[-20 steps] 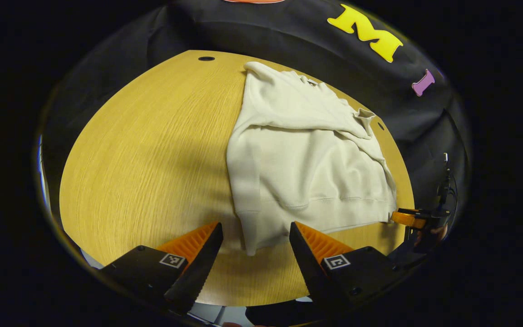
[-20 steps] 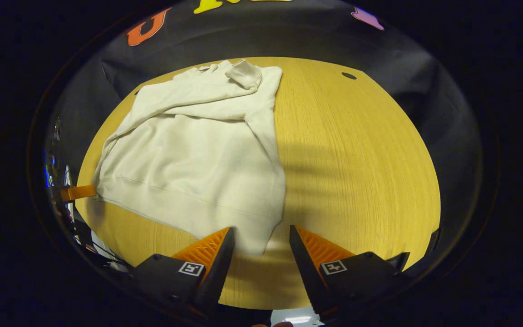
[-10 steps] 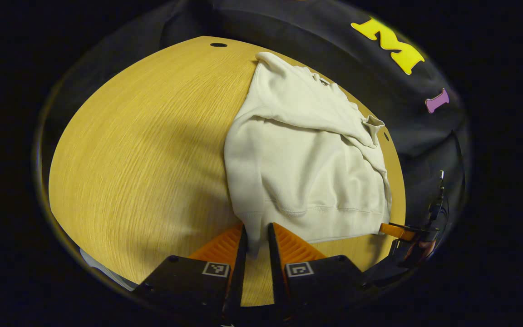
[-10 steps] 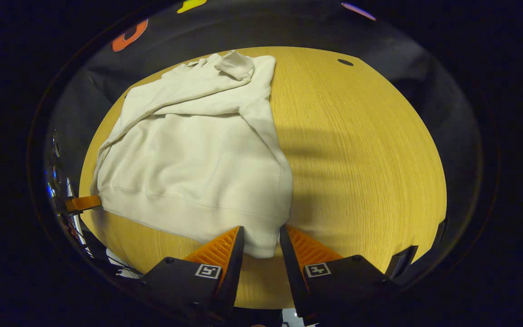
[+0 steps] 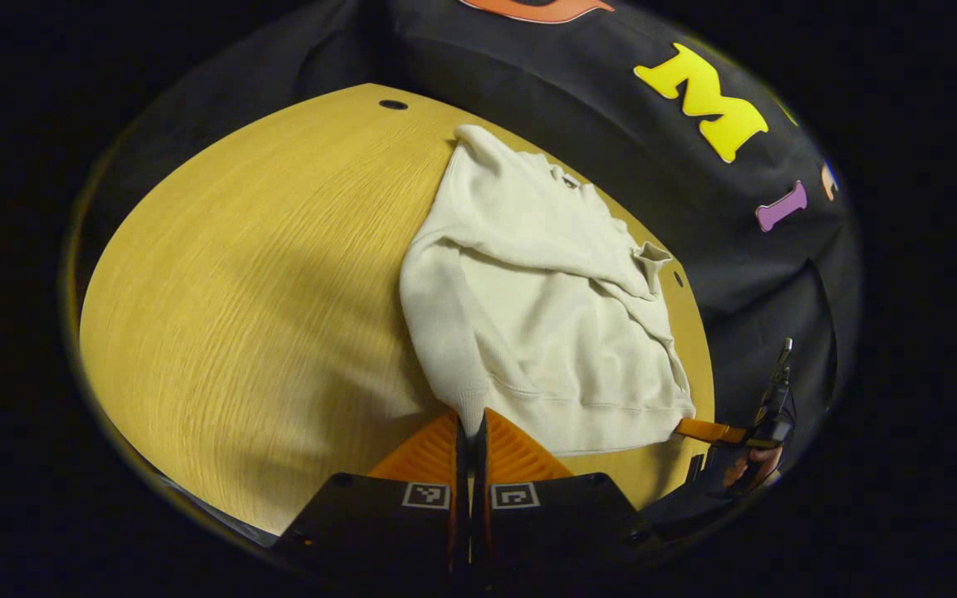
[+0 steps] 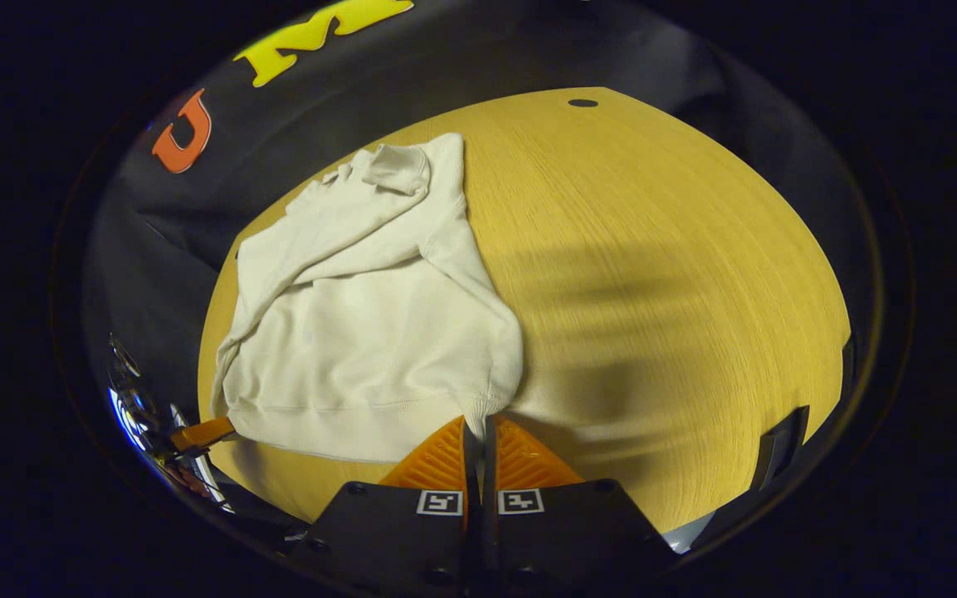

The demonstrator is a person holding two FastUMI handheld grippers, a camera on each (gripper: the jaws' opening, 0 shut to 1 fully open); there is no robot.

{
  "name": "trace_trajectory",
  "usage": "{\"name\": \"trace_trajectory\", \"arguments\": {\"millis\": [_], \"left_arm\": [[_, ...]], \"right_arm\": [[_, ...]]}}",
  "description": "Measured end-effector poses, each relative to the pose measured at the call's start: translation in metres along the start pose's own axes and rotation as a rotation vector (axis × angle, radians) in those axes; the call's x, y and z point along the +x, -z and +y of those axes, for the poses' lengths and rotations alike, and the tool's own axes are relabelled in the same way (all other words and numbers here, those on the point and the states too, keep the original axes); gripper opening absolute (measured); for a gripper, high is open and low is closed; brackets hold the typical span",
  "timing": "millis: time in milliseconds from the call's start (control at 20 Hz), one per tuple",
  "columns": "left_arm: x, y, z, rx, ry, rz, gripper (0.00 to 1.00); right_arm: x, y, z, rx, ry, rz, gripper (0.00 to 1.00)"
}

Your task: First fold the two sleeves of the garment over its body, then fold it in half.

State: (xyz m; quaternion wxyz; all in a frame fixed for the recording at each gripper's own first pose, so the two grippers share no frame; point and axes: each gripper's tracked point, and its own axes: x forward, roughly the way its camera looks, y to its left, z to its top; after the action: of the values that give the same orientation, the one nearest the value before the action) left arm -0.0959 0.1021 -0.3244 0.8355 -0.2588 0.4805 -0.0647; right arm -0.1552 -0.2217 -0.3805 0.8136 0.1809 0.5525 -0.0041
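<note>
Sweatshirt (image 5: pixel 545 316) lies flat on the wooden table (image 5: pixel 262 299), pushed toward the table's far edge by the black cloth wall. Both sleeves (image 6: pixel 362 224) are crossed over the chest, so the sleeve step looks done; what remains, by my reading, is the fold in half.

Risks from this position:
- Each grip is on a thin bit of the hem (image 6: pixel 345 415) corner only. If the lift is fast, the ribbed edge could slide out of one grip and that side would drop back, leaving a skewed fold.
- Sleeves rest loose on the body with a cuff (image 5: pixel 653 253) standing up near the collar. Lifting the hem steeply may let them slip off the chest and undo the first step.
- Uneven travel of the two hands would carry one hem corner past the shoulders sooner than the other, giving a crooked crease.
- Collar end sits close to the table's far edge; dragging rather than lifting could push it over.

Jaws:
- Left gripper (image 5: pixel 470 432): fingers pressed nearly together, pinching the hem corner nearest it.
- Right gripper (image 6: pixel 478 432): the same, fingers closed with a tip of hem cloth between them at the opposite corner. In the left gripper view it appears at that far corner, an orange finger touching the hem.
</note>
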Motion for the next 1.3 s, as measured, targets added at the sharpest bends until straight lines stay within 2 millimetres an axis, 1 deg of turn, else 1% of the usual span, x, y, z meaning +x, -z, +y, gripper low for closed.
{"name": "trace_trajectory", "arguments": {"millis": [150, 250, 350, 500, 650, 700, 850, 950, 1000, 1050, 1100, 1150, 1200, 1300], "left_arm": [[-0.009, -0.023, -0.011, 0.124, 0.009, -0.048, 0.04], [-0.018, -0.043, -0.027, 0.193, 0.022, -0.082, 0.04], [-0.021, -0.068, -0.038, 0.261, 0.031, -0.125, 0.04], [-0.028, -0.11, -0.058, 0.33, 0.046, -0.199, 0.04], [-0.03, -0.152, -0.077, 0.358, 0.07, -0.278, 0.04], [-0.031, -0.17, -0.082, 0.36, 0.073, -0.312, 0.04], [-0.032, -0.222, -0.104, 0.37, 0.101, -0.401, 0.04], [-0.031, -0.255, -0.118, 0.38, 0.121, -0.435, 0.04], [-0.027, -0.271, -0.124, 0.384, 0.127, -0.446, 0.04], [-0.024, -0.286, -0.127, 0.389, 0.13, -0.456, 0.04], [-0.021, -0.304, -0.135, 0.393, 0.125, -0.462, 0.04], [-0.016, -0.32, -0.136, 0.389, 0.121, -0.471, 0.04], [-0.01, -0.337, -0.135, 0.368, 0.118, -0.482, 0.04], [0.007, -0.361, -0.131, 0.3, 0.123, -0.491, 0.04]], "right_arm": [[-0.016, -0.022, 0.012, 0.021, -0.061, -0.026, 0.01], [-0.026, -0.044, 0.022, 0.027, -0.094, -0.06, 0.01], [-0.041, -0.072, 0.032, -0.001, -0.112, -0.114, 0.01], [-0.064, -0.121, 0.058, -0.044, -0.151, -0.207, 0.0], [-0.076, -0.16, 0.083, -0.08, -0.192, -0.267, 0.01], [-0.08, -0.173, 0.091, -0.087, -0.202, -0.281, 0.01], [-0.08, -0.211, 0.116, -0.108, -0.216, -0.323, 0.01], [-0.074, -0.243, 0.134, -0.126, -0.226, -0.356, 0.01], [-0.072, -0.26, 0.139, -0.127, -0.228, -0.373, 0.01], [-0.07, -0.277, 0.143, -0.123, -0.229, -0.388, 0.01], [-0.065, -0.294, 0.144, -0.117, -0.226, -0.394, 0.0], [-0.06, -0.307, 0.144, -0.109, -0.222, -0.4, 0.0], [-0.053, -0.321, 0.143, -0.098, -0.221, -0.402, 0.0], [-0.035, -0.341, 0.143, -0.085, -0.22, -0.388, 0.0]]}}
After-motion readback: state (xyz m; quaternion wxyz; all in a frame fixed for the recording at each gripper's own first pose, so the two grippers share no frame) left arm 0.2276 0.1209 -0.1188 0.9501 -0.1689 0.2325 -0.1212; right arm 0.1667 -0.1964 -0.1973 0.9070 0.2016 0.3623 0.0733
